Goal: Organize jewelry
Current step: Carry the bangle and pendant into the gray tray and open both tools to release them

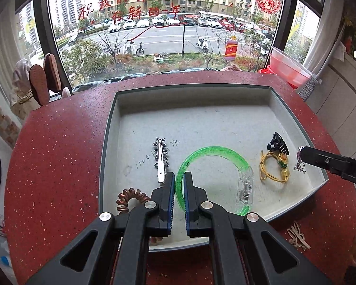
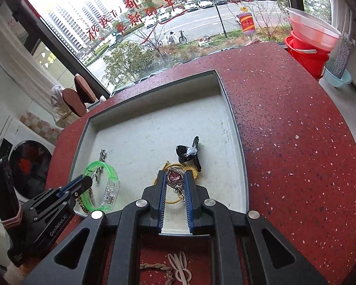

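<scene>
A round red speckled bench (image 1: 59, 147) stands before a large window (image 1: 154, 23) with red writing on the glass; behind it there is a street with parked cars and tall buildings. On the far right side there is a red bucket (image 2: 306, 57) with a clear basin on top, and on the far left a pair of slippers (image 1: 45, 78) leans by the window. A shallow grey tray (image 1: 201, 90) lies on the bench and holds the jewelry. In the tray, from left to right, there are a copper spiral hair tie (image 1: 128, 199) at the near left corner, a silver star hair clip (image 1: 161, 159), a green translucent bracelet (image 1: 216, 156), a yellow cord bracelet with beads (image 1: 273, 168) and a black claw clip (image 1: 277, 142) just beyond it. A beige hair clip (image 1: 296, 237) lies on the bench near the tray's near right edge. The left tool (image 1: 180, 180) points steeply down over the near part of the tray, and its jaws are clamped on the band of the green bracelet. The right tool (image 2: 175, 180) also points down, over the yellow cord bracelet, and its jaws are closed on a silver pendant with a pink heart stone (image 2: 174, 178), which hangs between them above the tray.
</scene>
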Tool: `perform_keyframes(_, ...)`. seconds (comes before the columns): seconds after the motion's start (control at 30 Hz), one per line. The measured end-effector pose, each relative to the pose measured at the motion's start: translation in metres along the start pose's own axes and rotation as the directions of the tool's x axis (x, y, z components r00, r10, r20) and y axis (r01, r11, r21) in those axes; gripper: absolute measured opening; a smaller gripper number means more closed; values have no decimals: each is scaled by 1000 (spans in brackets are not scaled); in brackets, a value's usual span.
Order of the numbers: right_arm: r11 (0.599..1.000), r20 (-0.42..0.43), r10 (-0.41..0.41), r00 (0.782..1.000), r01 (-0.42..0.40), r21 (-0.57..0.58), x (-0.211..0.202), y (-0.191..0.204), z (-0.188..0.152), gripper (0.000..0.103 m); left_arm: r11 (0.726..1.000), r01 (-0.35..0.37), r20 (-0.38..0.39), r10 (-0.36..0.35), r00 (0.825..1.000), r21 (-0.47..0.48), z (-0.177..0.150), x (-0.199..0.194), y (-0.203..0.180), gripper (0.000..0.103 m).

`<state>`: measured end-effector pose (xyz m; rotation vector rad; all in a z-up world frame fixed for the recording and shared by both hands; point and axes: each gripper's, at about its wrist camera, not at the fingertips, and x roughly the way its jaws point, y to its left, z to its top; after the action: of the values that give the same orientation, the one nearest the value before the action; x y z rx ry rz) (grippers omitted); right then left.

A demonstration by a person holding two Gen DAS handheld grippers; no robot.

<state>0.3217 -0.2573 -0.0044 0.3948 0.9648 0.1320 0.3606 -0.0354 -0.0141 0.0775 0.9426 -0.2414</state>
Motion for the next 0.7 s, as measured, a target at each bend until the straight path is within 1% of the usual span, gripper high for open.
perform_keyframes(0.23,1000,-18,-21,1000,21,10,17,-7,-3,16,999,-35,-19,36,999,41,-5,17,-6,26)
perform_keyframes(0.47,999,-6,-44,999,44,-23,17,-3,-4,17,988,-118,9,118,993,99,-6,17,-17,26)
perform_keyframes(0.57,999,-8,-43,999,43,-17,17,-4,-4,18,985,-136,20,135,991,102,-7,15,-18,26)
perform_keyframes(0.63,999,-12,-37,999,37,-9,18,-5,-4,31,986,-133,27,131,991,96,-7,11,-17,26)
perform_keyframes(0.67,999,-12,-31,999,31,-8,17,-6,-4,46,987,-132,30,130,991,94,-7,9,-17,26)
perform_keyframes(0.7,1000,-4,-26,1000,26,-8,16,-5,-4,54,987,-134,39,131,991,93,-7,6,-17,26)
